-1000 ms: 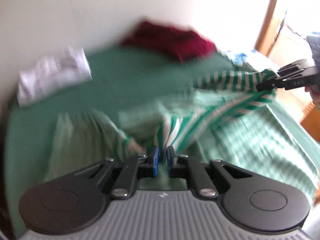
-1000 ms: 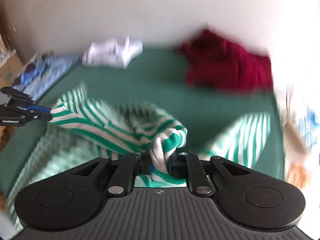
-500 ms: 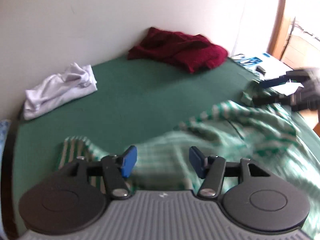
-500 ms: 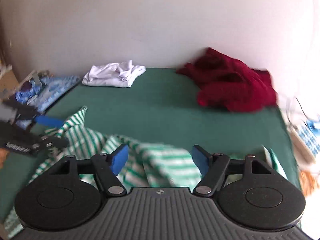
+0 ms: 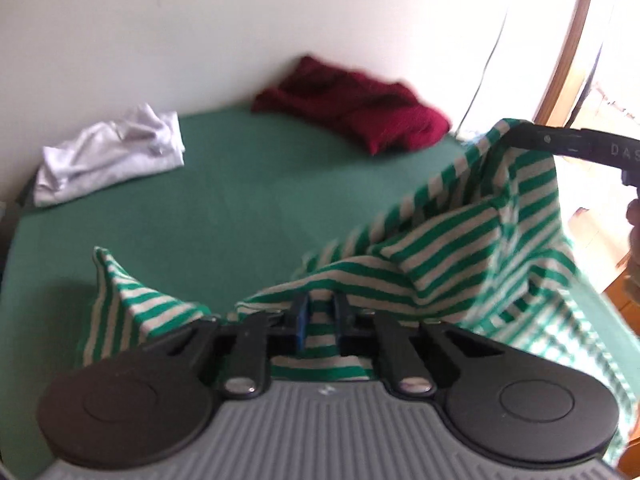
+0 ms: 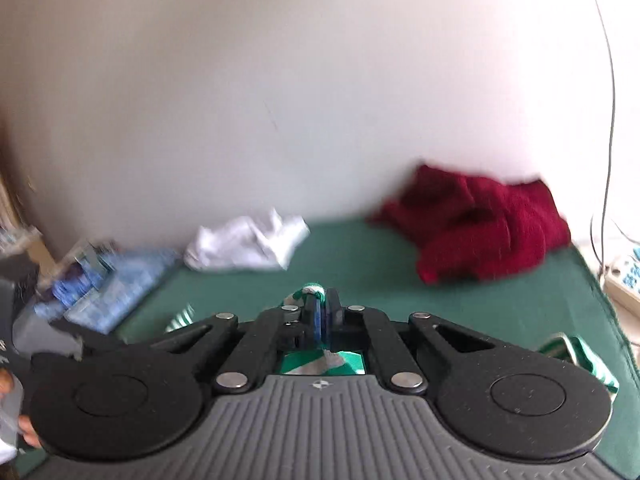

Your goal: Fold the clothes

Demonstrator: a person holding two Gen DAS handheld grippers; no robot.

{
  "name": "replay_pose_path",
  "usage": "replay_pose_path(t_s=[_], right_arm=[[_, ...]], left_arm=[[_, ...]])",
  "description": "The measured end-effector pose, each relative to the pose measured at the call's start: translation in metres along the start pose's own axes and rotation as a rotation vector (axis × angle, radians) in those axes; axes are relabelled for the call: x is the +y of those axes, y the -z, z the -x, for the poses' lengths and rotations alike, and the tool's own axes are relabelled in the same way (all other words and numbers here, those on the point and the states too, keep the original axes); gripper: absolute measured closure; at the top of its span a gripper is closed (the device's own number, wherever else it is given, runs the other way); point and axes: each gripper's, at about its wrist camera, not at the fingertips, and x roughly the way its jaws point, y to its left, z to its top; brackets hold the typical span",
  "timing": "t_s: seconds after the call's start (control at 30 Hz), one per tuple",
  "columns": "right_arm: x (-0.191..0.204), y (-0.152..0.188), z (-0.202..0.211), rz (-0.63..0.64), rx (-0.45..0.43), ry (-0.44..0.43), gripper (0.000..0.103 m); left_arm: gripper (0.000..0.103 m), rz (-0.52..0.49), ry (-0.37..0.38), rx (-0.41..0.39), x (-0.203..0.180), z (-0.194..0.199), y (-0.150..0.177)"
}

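Jaws reclosed on striped shirt (image 5: 460,240), lifted

Daylight floods in from a window (image 5: 600,40) at the right of the left wrist view, burning that corner out to plain white and washing the pale wall (image 5: 160,40) beside it. The green surface (image 5: 260,208) stays evenly lit, with only a soft shadow under the lifted striped cloth (image 5: 460,240). Motion blur smears both views: the dark red garment (image 6: 480,228) and the white garment (image 6: 248,244) lose their edges in the right wrist view, and the blue clutter (image 6: 100,284) at its left dissolves into streaks. Fisheye distortion bows the wall line and darkens the frame corners. The nearest housing of each claw stays the sharpest thing in either picture.
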Motion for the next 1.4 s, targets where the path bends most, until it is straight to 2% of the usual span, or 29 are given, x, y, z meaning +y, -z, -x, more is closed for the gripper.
replay_pose_path(t_s=[0.07, 0.17, 0.23, 0.27, 0.33, 0.37, 0.4, 0.43, 0.47, 0.5, 0.53, 0.57, 0.6, 0.7, 0.8, 0.83, 0.87, 0.9, 0.97, 1.07, 1.13, 1.23, 1.27, 1.3, 1.4], right_arm=[[-0.001, 0.003, 0.026, -0.022, -0.044, -0.030, 0.102], [-0.015, 0.022, 0.051, -0.071, 0.017, 0.023, 0.101], [-0.031, 0.042, 0.058, -0.107, 0.153, 0.109, 0.099], [-0.033, 0.053, 0.059, -0.089, 0.241, 0.166, 0.091], [-0.036, 0.075, 0.055, -0.017, 0.434, 0.265, 0.088], [-0.035, 0.082, 0.056, 0.026, 0.490, 0.299, 0.087], [-0.031, 0.083, 0.059, 0.052, 0.481, 0.311, 0.086], [-0.026, 0.078, 0.064, 0.060, 0.422, 0.294, 0.082], [-0.020, 0.069, 0.069, 0.062, 0.344, 0.259, 0.065], [-0.010, 0.059, 0.065, 0.086, 0.273, 0.224, 0.054], [0.000, 0.048, 0.059, 0.112, 0.203, 0.189, 0.036], [0.011, 0.040, 0.047, 0.160, 0.155, 0.159, 0.033], [0.021, 0.035, 0.039, 0.215, 0.127, 0.121, 0.033], [0.051, 0.034, -0.018, 0.396, 0.192, 0.062, 0.037], [0.049, 0.045, -0.073, 0.416, 0.348, 0.074, 0.055], [0.047, 0.049, -0.091, 0.422, 0.401, 0.079, 0.089], [0.043, 0.044, -0.095, 0.385, 0.398, 0.090, 0.101], [0.039, 0.039, -0.099, 0.346, 0.392, 0.101, 0.101], [0.035, 0.011, -0.078, 0.220, 0.273, 0.085, 0.103], [0.040, -0.040, -0.051, 0.097, 0.107, 0.002, 0.102], [0.052, -0.061, -0.030, 0.088, -0.015, -0.041, 0.102], [0.058, -0.075, 0.008, 0.054, -0.203, -0.072, 0.102], [0.060, -0.075, 0.015, 0.063, -0.226, -0.066, 0.102], [0.064, -0.074, 0.017, 0.093, -0.234, -0.016, 0.102], [0.052, -0.080, 0.032, -0.053, -0.268, -0.097, 0.102]], left_arm=[[0.102, 0.016, 0.044, 0.000, -0.011, 0.029, 0.024], [0.103, 0.032, 0.105, 0.118, -0.028, 0.038, 0.065], [0.103, 0.014, 0.111, 0.201, -0.037, 0.041, 0.090], [0.103, 0.002, 0.111, 0.236, -0.041, 0.042, 0.100], [0.103, -0.044, 0.080, 0.223, -0.046, 0.050, 0.100], [0.100, -0.067, 0.063, 0.200, -0.048, 0.053, 0.096], [0.098, -0.088, 0.055, 0.164, -0.048, 0.055, 0.087], [0.087, -0.113, 0.043, 0.122, -0.048, 0.054, 0.075], [0.075, -0.138, 0.030, 0.081, -0.047, 0.052, 0.062], [0.074, -0.162, 0.008, 0.046, -0.045, 0.044, 0.049], [0.067, -0.183, -0.014, 0.012, -0.043, 0.037, 0.036], [0.056, -0.183, -0.033, -0.009, -0.039, 0.029, 0.026], [0.052, -0.170, -0.039, -0.002, -0.035, 0.015, 0.017], [0.053, -0.143, -0.038, 0.063, -0.023, -0.018, 0.014], [0.053, -0.195, -0.086, 0.116, -0.027, -0.036, 0.030], [0.054, -0.197, -0.089, 0.127, -0.029, -0.038, 0.036], [0.054, -0.199, -0.092, 0.136, -0.031, -0.040, 0.042], [0.054, -0.201, -0.090, 0.131, -0.032, -0.034, 0.047], [0.049, -0.196, -0.088, 0.113, -0.032, -0.024, 0.055], [0.046, -0.164, -0.073, 0.083, -0.031, -0.008, 0.057], [0.042, -0.157, -0.075, 0.042, -0.032, 0.006, 0.052], [0.031, -0.167, -0.095, -0.041, -0.032, 0.028, 0.040], [0.024, -0.167, -0.095, -0.062, -0.031, 0.033, 0.035], [0.021, -0.163, -0.093, -0.076, -0.030, 0.037, 0.033], [0.020, -0.195, -0.094, -0.108, -0.035, 0.045, 0.026]])
